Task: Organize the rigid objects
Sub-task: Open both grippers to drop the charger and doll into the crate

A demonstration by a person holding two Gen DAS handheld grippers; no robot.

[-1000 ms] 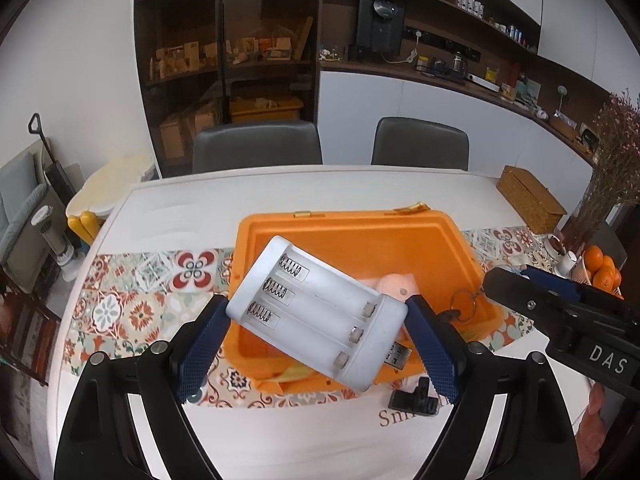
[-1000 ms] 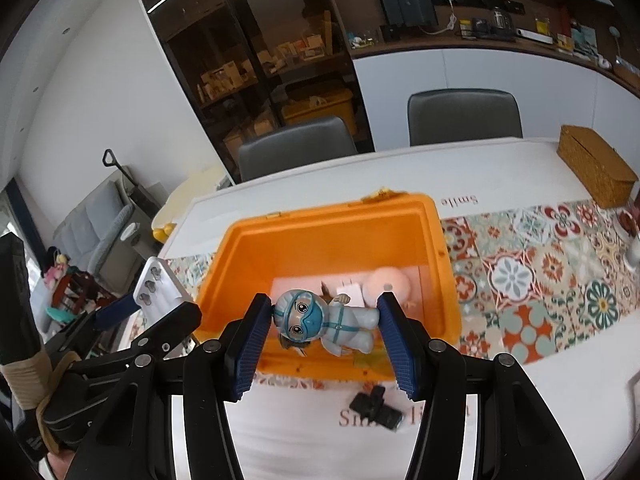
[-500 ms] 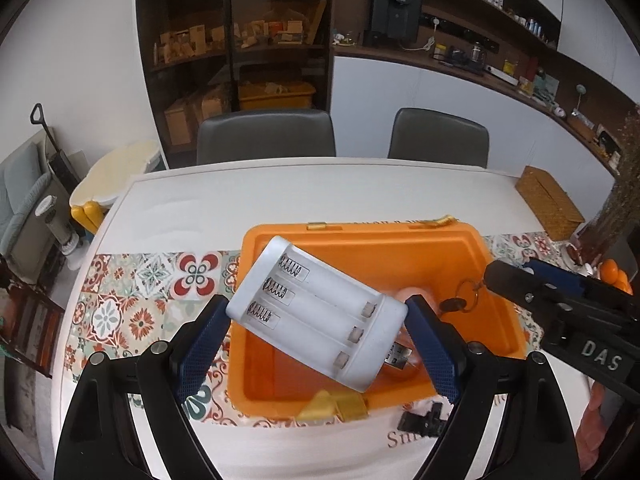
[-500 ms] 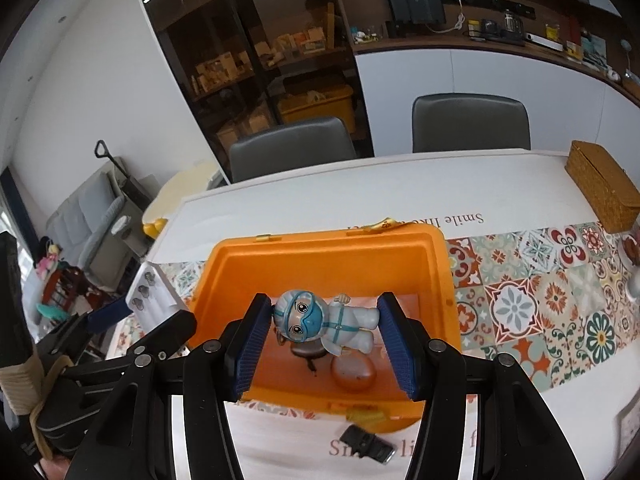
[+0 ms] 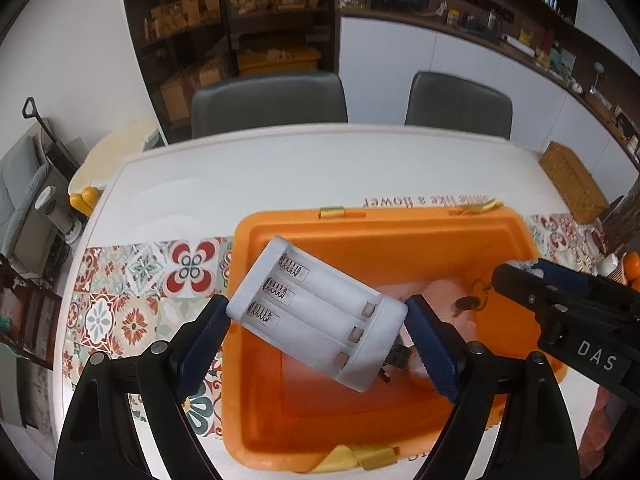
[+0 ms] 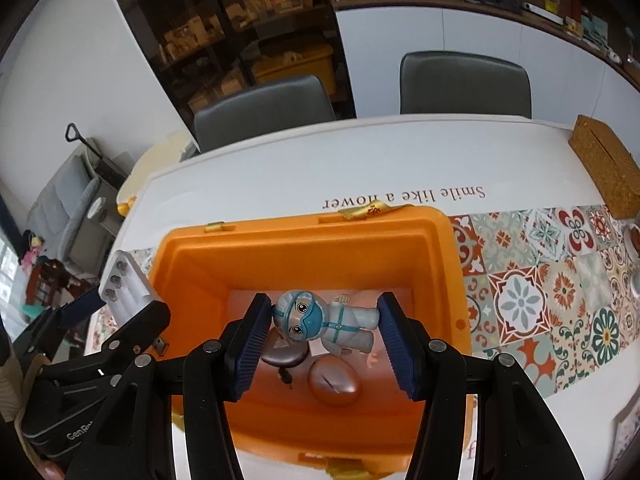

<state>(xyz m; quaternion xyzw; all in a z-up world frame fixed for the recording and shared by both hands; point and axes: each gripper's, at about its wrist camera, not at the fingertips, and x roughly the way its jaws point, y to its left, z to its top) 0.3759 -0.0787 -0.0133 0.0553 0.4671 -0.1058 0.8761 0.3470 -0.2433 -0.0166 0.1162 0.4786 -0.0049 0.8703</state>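
My left gripper is shut on a white battery charger, held tilted above the left part of an open orange bin. Over the bin's middle my right gripper is shut on a small toy figure in a white suit and blue mask, lying sideways between the blue pads. The charger and the left gripper show at the left of the right wrist view. The right gripper's black body enters the left wrist view from the right. A brown egg-shaped item, a dark round item and a keyring lie inside the bin.
The bin stands on a white table with a patterned tile runner. A woven box sits at the far right. Two grey chairs stand behind the table. Oranges show at the right edge.
Both grippers have moved forward and down over the bin with their objects still held. The bin's inside now fills more of both views, and the black clip in front of it has dropped from sight.
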